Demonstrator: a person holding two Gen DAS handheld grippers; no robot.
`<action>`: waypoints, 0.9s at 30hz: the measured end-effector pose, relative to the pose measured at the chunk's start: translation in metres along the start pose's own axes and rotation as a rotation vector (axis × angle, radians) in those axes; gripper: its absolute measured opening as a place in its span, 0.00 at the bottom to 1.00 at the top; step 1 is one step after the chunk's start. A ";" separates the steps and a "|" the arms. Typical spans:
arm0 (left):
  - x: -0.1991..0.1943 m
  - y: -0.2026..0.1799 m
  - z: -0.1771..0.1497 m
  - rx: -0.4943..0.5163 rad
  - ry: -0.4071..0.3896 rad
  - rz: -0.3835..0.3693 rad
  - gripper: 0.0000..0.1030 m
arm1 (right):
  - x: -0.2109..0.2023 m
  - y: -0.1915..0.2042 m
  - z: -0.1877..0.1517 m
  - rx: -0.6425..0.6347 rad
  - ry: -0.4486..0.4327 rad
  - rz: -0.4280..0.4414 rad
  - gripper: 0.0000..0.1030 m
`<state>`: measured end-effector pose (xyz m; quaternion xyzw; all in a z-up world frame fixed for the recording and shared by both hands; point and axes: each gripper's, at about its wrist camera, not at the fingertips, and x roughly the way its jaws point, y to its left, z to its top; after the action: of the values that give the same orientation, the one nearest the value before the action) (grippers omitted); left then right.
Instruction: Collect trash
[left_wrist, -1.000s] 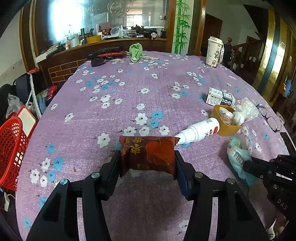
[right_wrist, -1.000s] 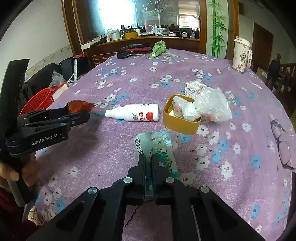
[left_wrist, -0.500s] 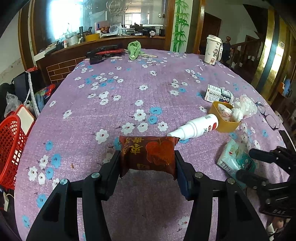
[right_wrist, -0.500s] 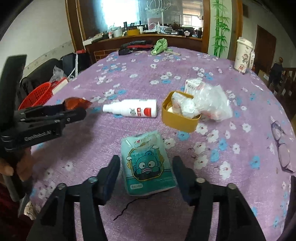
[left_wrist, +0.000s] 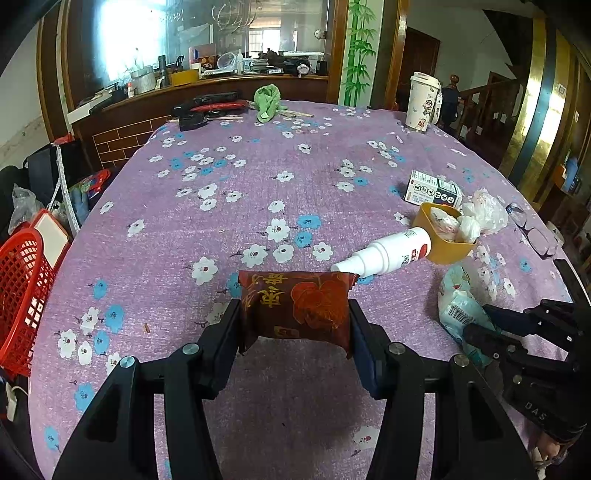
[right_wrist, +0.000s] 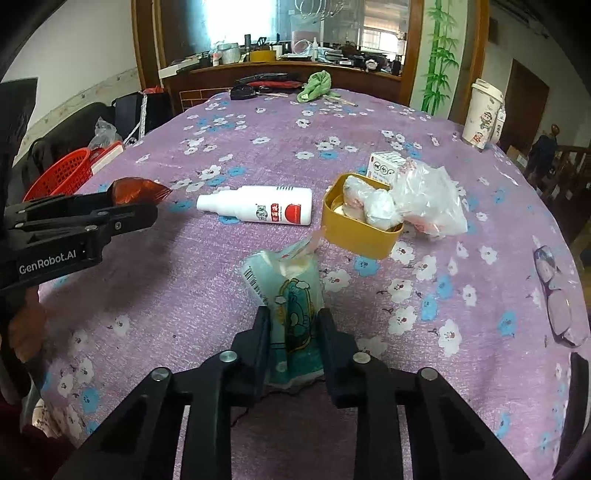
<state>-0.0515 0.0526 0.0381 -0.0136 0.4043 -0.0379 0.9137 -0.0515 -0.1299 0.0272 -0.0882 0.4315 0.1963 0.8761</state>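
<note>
Purple flowered cloth covers the big round table (left_wrist: 258, 177) under both my claws, with a wooden counter beyond its far edge and one red basket (left_wrist: 18, 280) off its left side.

My left gripper (left_wrist: 293, 317) is clenched about half wide on one dark red snack packet (left_wrist: 295, 306), pads pressing its two short ends; the packet's long axis runs left to right across my view, and it hangs just above the cloth at the near side of the table.

My right gripper (right_wrist: 293, 328) has just been closing, and its pads now squeeze one pale teal cartoon packet (right_wrist: 291, 295) between them. That packet's long axis runs away from me, its torn end pointing far toward the yellow tub (right_wrist: 360, 229), near the table's right side.

One white spray bottle (right_wrist: 258, 208) lies on its side, long axis left to right, nozzle pointing left, base just beside the tub. The single tub holds crumpled white wrappers, with one small carton (right_wrist: 386, 162) and a clear bag (right_wrist: 432, 199) behind it. One paper cup (left_wrist: 423, 101) stands far right, one green rag (left_wrist: 267, 101) at the far edge, one pair of glasses (right_wrist: 557, 295) at right.
</note>
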 end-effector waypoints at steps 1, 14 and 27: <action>-0.001 0.001 0.000 -0.001 -0.003 0.000 0.52 | -0.001 -0.001 0.000 0.007 -0.002 0.006 0.25; -0.017 0.007 0.004 -0.016 -0.040 0.005 0.52 | -0.031 -0.005 0.018 0.061 -0.079 0.042 0.25; -0.029 0.022 0.005 -0.045 -0.066 0.028 0.52 | -0.027 0.021 0.037 0.047 -0.077 0.120 0.25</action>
<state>-0.0661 0.0769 0.0616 -0.0300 0.3748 -0.0156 0.9265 -0.0479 -0.1062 0.0716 -0.0340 0.4065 0.2417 0.8804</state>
